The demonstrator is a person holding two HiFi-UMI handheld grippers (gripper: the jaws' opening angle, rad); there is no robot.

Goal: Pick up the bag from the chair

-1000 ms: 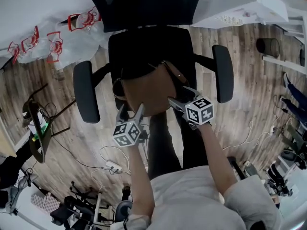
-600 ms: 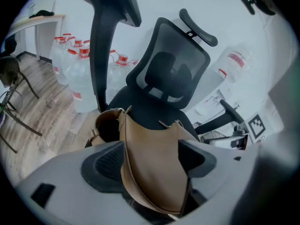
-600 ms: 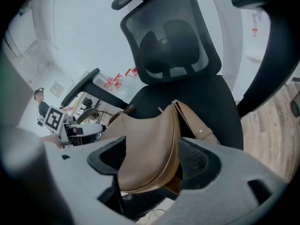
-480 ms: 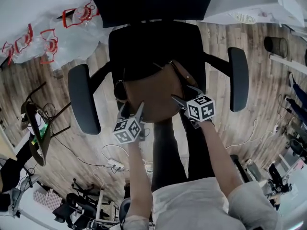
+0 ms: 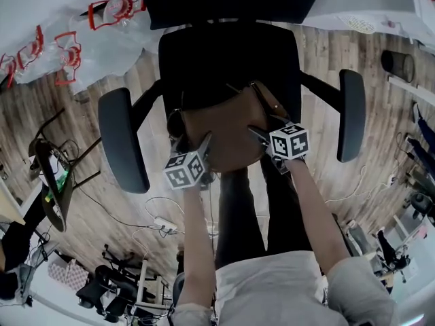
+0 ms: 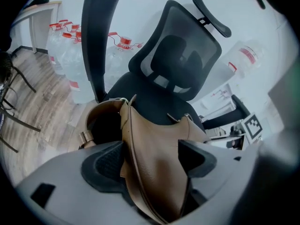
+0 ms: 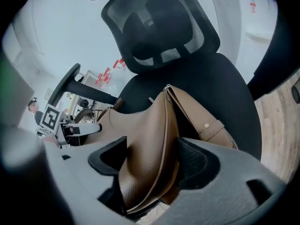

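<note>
In the head view, a soft brown leather bag (image 5: 228, 131) lies on the front of the seat of a black mesh-backed office chair (image 5: 224, 60), its strap end toward the chair's back. The left hand-held gripper (image 5: 192, 145) points down at the bag's near left edge, and the right hand-held gripper (image 5: 266, 129) stands at its near right edge, beside the strap. Both carry marker cubes and are held on outstretched arms above the wooden floor (image 5: 115, 209).

In the left gripper view, the left hand-held gripper (image 6: 152, 161) has its jaws spread wide, and the bag (image 6: 150, 125) fills the gap between them, its seam running up between the two dark pads. The left pad sits against the bag's side; the right pad lies just beside it.

In the right gripper view, the right hand-held gripper (image 7: 152, 162) is likewise wide, with the bag (image 7: 145, 125) standing edge-up between its jaws. The bag rests on the chair's seat (image 7: 220, 83), and the other gripper's marker cube shows beyond it at the left.
</note>
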